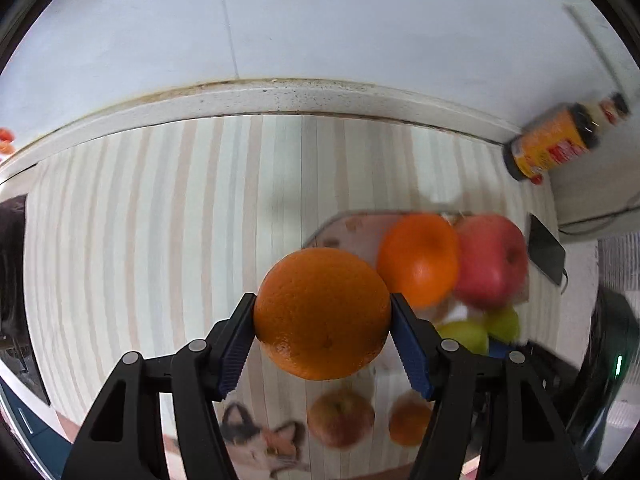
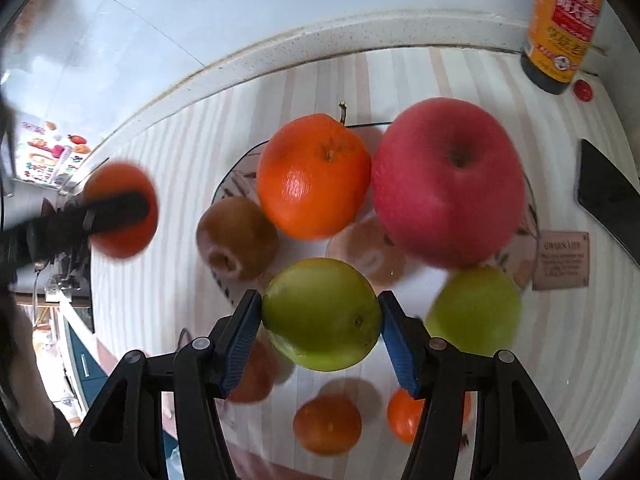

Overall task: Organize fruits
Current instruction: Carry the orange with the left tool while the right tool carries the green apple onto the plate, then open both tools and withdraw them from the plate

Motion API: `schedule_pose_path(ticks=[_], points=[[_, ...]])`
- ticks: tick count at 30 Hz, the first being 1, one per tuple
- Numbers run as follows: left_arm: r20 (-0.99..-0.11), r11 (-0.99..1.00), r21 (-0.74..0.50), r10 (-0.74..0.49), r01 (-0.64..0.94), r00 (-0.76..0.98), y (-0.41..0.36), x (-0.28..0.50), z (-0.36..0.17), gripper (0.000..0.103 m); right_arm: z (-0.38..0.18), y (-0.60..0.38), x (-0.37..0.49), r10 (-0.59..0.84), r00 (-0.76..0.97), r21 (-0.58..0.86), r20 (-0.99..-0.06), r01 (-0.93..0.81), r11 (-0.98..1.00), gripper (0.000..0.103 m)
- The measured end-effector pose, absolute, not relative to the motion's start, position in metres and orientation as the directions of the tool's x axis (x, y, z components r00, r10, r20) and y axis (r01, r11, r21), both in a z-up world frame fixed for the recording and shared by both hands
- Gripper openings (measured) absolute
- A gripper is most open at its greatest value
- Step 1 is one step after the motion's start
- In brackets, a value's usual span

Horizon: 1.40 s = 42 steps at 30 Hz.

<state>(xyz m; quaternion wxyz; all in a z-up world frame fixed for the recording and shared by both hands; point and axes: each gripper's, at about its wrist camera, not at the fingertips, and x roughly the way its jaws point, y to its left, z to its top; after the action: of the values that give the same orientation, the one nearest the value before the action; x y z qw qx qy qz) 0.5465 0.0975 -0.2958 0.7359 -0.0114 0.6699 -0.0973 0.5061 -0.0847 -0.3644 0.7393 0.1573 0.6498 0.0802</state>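
- Gripping a dimpled orange (image 1: 322, 313), the left gripper (image 1: 322, 340) fingers (image 1: 236, 344) hold it above the desk (image 1: 140, 220).
- Right gripper (image 2: 320, 334) fingers (image 2: 241, 340) clamp a glossy green fruit (image 2: 321, 313) over the plate (image 2: 232, 184) of fruit.
- Striped cloth – pale tiled wall (image 1: 320, 20) behind.

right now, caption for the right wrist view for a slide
Right tongs grip a green apple above a plate of fruit.

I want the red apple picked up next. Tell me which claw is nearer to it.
Right. The right claw, shut on a green fruit, hangs beside the plate under the red apple. The left claw, holding an orange, is farther off to the side.
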Motion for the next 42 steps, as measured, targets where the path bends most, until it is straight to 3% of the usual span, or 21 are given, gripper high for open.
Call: schedule_pose_path(ticks=[9, 16, 21, 23, 25, 26, 32, 42], points=[[-0.961, 0.967, -0.25, -0.241, 0.053, -0.132, 0.083, 0.601, -0.365, 0.063, -0.386, -0.077, 0.521, 0.298, 0.118, 0.31, -0.947, 0.1, 0.946, 0.062], [-0.958, 0.967, -0.247, -0.236, 0.053, -0.165, 0.078, 0.603, -0.373, 0.064, -0.388, -0.073, 0.522, 0.28, 0.098, 0.29, -0.955, 0.106, 0.951, 0.063], [-0.954, 0.972, -0.235, -0.226, 0.024, -0.198, 0.081, 0.603, -0.376, 0.064, -0.386, -0.071, 0.534, 0.292, 0.099, 0.303, -0.951, 0.121, 0.945, 0.083], [-0.954, 0.972, -0.234, -0.224, 0.03, -0.198, 0.082, 0.599, -0.374, 0.066, -0.382, -0.072, 0.536, 0.292, 0.102, 0.304, -0.951, 0.133, 0.943, 0.086], [-0.955, 0.969, -0.244, -0.233, 0.042, -0.182, 0.084, 0.598, -0.367, 0.084, -0.378, -0.075, 0.537, 0.293, 0.108, 0.306, -0.95, 0.138, 0.942, 0.091], [-0.957, 0.968, -0.246, -0.235, 0.046, -0.171, 0.085, 0.597, -0.364, 0.088, -0.376, -0.076, 0.537, 0.292, 0.111, 0.306, -0.95, 0.14, 0.942, 0.093], [-0.974, 0.974, -0.216, -0.209, 0.072, -0.091, 0.094, 0.585, -0.333, 0.089, -0.357, -0.091, 0.527, 0.269, 0.143, 0.29, -0.953, 0.162, 0.943, 0.095], [-0.983, 0.995, -0.081, -0.091, 0.065, 0.161, 0.114, 0.492, -0.28, 0.089, -0.311, -0.114, 0.489, 0.079, 0.257, 0.122, -0.963, 0.156, 0.98, 0.097]])
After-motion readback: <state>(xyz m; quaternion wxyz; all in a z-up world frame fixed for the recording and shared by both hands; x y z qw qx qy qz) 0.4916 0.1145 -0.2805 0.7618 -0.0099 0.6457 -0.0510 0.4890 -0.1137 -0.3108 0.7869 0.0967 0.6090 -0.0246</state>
